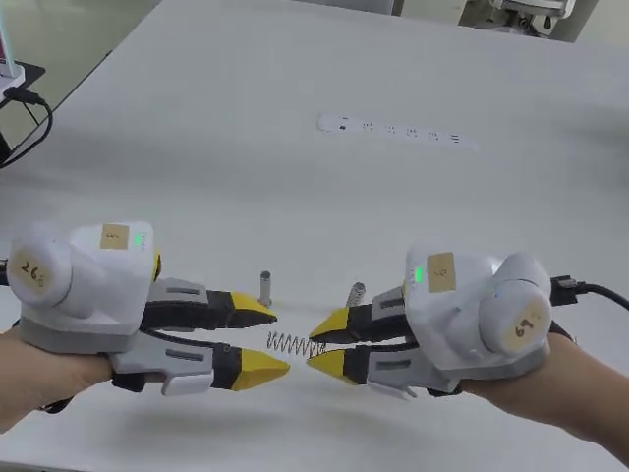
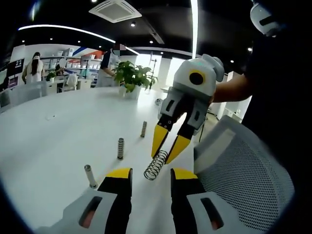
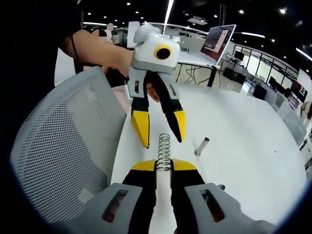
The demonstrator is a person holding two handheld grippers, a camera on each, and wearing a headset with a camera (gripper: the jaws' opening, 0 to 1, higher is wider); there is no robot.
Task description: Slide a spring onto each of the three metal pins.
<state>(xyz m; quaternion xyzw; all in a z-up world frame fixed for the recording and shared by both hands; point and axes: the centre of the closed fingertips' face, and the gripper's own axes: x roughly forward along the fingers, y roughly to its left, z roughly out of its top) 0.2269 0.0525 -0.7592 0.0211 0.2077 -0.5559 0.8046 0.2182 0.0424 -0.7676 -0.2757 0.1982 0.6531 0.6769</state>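
Yellow-tipped jaws of the right gripper (image 3: 164, 166) stand almost closed, pinching the near end of the spring (image 3: 165, 144). The coil juts out straight past the tips. It sits just in front of the bare pin (image 1: 265, 287), on the person's side. Whether it touches the white table (image 1: 295, 177) cannot be told.

Left gripper (image 2: 151, 175): jaws spread wide, gripping nothing. The free end of the spring lies in the gap between its tips; contact with either tip is not discernible.

The two grippers face tip to tip, meeting just before the bare pin, which stands upright. Next along from it, on the right gripper's side, the second pin (image 2: 120, 147) carries a coil. Beyond that, the third pin (image 2: 144, 128) also carries one. A power strip (image 1: 393, 130) lies well behind the bare pin.
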